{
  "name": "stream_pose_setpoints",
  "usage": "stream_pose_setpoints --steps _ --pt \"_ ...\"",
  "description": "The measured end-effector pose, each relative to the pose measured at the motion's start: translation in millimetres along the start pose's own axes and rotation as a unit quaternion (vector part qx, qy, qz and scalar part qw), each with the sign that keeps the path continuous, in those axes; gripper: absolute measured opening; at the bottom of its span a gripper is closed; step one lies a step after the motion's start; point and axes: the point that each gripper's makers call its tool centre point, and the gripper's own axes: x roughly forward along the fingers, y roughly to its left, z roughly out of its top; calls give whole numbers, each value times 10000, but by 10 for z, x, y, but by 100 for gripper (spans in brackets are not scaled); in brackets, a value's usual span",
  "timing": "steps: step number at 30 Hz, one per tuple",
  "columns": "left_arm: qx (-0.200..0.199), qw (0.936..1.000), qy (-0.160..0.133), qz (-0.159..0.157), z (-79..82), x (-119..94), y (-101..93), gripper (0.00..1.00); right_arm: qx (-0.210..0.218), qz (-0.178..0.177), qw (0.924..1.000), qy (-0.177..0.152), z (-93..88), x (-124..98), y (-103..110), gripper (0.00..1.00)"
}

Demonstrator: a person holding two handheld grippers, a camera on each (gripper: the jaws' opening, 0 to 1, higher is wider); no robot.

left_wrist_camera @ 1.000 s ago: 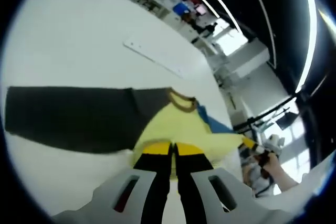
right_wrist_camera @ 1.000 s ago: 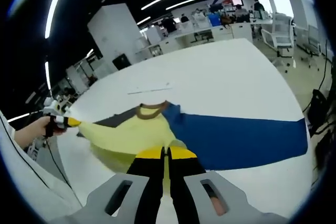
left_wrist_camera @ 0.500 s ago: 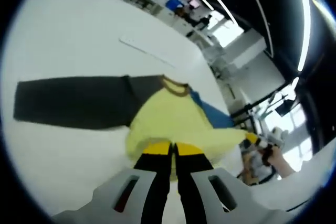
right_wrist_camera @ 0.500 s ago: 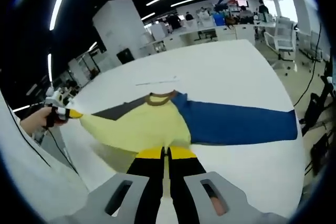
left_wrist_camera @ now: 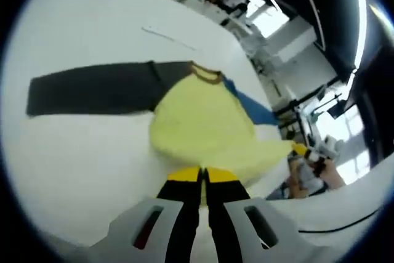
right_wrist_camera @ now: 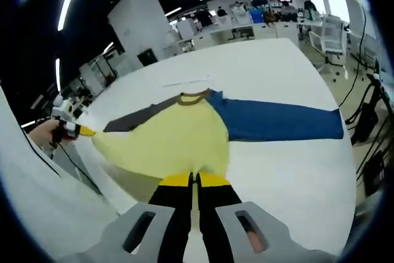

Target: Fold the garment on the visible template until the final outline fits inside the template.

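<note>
A long-sleeved shirt lies on the white table: yellow body (left_wrist_camera: 203,121), dark grey sleeve (left_wrist_camera: 92,90), blue sleeve (right_wrist_camera: 277,121), brown collar (right_wrist_camera: 194,97). My left gripper (left_wrist_camera: 202,175) is shut on one corner of the yellow hem. At the hem's other corner my right gripper (right_wrist_camera: 195,180) is shut on the cloth. The hem is lifted and stretched between them. The right gripper (left_wrist_camera: 300,150) comes into the left gripper view at the right, the left gripper (right_wrist_camera: 83,131) into the right gripper view at the left.
A thin pale strip (right_wrist_camera: 184,82) lies flat on the white table (right_wrist_camera: 289,170) beyond the collar. Desks, chairs and people stand in the room behind (right_wrist_camera: 246,16). A hand (right_wrist_camera: 43,137) and a white sleeve (right_wrist_camera: 43,214) show at the left.
Both grippers have pulled the hem back toward the table's near edge; the shirt has slid with them and the yellow body now lies flatter and more spread out.
</note>
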Motion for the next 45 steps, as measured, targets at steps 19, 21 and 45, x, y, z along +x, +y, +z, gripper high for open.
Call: stream_pose_setpoints --steps 19,21,45 --pt "271 9924 1080 524 -769 138 267 0 150 -40 9954 942 -977 5 95 3" --pt "281 9913 1159 554 -817 159 290 0 161 -49 9943 1052 -1078 22 89 3" --pt "612 9736 1960 998 -1130 235 594 0 322 -133 9886 1466 -1610 60 199 3"
